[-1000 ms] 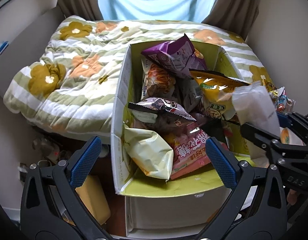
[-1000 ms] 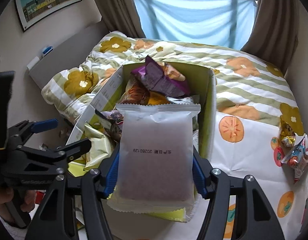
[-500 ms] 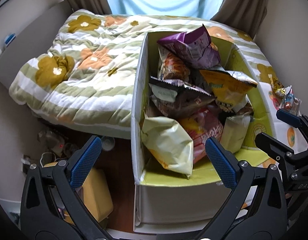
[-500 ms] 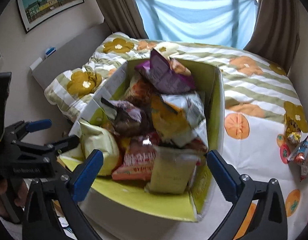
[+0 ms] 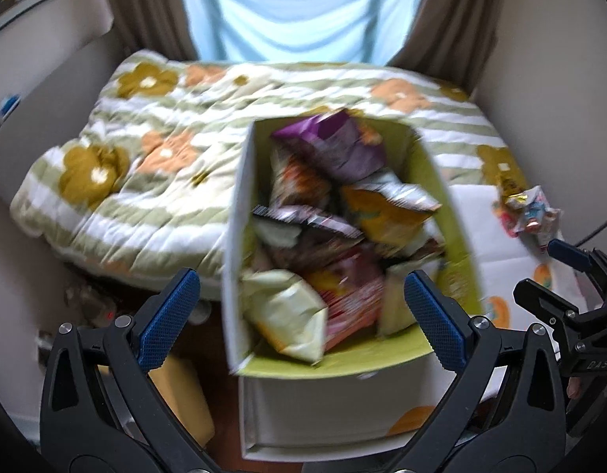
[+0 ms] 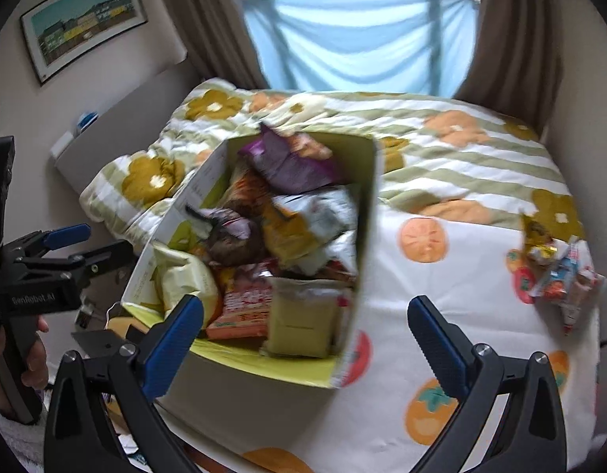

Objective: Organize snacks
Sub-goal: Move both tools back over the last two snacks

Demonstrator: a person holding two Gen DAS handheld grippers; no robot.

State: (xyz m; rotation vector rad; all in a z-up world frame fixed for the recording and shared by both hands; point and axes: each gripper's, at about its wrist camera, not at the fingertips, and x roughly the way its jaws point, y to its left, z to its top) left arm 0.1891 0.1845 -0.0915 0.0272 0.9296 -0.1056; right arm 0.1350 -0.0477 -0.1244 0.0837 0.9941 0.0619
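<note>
An open cardboard box (image 5: 240, 236) (image 6: 366, 236) with a green lining sits on the bed's near edge, full of snack bags. A purple bag (image 5: 335, 146) (image 6: 291, 165) lies on top at the back. A pale yellowish packet (image 6: 303, 319) stands at the front right corner, also in the left wrist view (image 5: 398, 295). A pale yellow bag (image 5: 291, 315) lies front left. My left gripper (image 5: 303, 323) is open and empty in front of the box. My right gripper (image 6: 307, 339) is open and empty, near the box's front right corner. Both views are blurred.
Several small loose snacks (image 6: 559, 272) (image 5: 531, 213) lie on the orange-print sheet (image 6: 461, 295) at the right. A flowered quilt (image 5: 145, 165) covers the bed behind. A yellow item (image 5: 181, 398) sits on the floor at the left.
My right gripper opened and let go of the pale packet, which now stands in the box's front right corner. Both grippers have pulled back from the box.
</note>
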